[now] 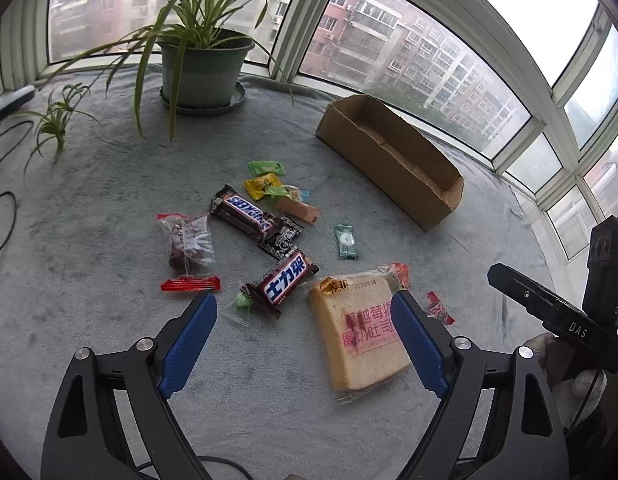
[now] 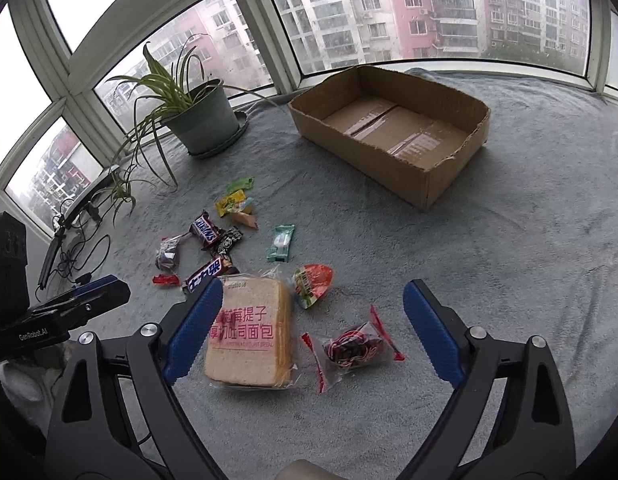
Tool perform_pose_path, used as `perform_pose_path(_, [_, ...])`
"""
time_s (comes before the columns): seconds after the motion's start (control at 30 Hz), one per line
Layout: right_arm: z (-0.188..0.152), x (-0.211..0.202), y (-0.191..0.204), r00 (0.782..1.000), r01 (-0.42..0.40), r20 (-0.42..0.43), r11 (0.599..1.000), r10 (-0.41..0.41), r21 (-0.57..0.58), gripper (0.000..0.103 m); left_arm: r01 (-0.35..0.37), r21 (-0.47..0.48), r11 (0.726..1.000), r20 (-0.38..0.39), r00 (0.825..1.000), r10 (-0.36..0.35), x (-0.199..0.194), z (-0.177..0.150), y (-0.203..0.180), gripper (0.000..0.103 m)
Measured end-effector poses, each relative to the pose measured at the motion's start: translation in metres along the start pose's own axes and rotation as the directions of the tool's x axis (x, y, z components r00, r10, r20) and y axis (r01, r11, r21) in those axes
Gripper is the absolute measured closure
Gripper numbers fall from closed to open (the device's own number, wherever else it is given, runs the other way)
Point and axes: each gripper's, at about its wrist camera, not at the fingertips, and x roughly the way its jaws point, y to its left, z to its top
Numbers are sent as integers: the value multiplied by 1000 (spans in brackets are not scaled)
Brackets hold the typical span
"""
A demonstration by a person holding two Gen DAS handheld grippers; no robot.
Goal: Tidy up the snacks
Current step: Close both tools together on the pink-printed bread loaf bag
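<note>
Altogether, one open cardboard box sits at upper centre of the right wrist view, one potted plant at upper left. Below lie one wrapped bread slice, two Snickers bars (crossed by a dark wrapper) and several small sweets. Both tongs, left and right, gape wide, gripping nothing.

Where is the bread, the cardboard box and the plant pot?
bread (image 2: 249,340): right wrist view, middle of the wrapped slice.
cardboard box (image 2: 389,168): right wrist view, its near outer wall.
plant pot (image 1: 207,68): left wrist view, front of the green pot.
</note>
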Motion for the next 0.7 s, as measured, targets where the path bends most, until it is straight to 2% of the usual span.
perform_pose_path(0.07, [-3,10,2,998,-43,-47,999,44,10,26,12,5,1000,-25,1000,-12,7,-3,0,20])
perform_pose_path(0.13, [-7,21,3,994,-72,-87,997,73,14,33,28,11,1000,-47,999,-27,14,-5,0,25])
perform_pose_path(0.17, [-10,25,4,991,-82,-102,996,83,17,35,35,12,999,-60,998,-34,17,-6,-1,29])
perform_pose_path(0.2, [-12,29,5,989,-91,-117,996,93,20,37,46,10,999,-77,996,-45,21,-8,-1,38])
perform_pose_path(0.27, [-16,37,5,983,-115,-143,993,118,30,43,76,1,997,-106,992,-75,28,-10,0,44])
perform_pose_path(0.47, [-20,52,8,965,-165,-196,985,173,56,52,135,-26,990,-177,974,-138,47,-16,0,55])
perform_pose_path(0.57, [-22,61,8,956,-177,-224,982,188,69,57,145,-31,989,-204,968,-148,55,-19,0,60])
perform_pose_path(0.7, [-25,70,7,947,-186,-251,979,201,82,60,160,-51,986,-238,957,-167,65,-22,2,65])
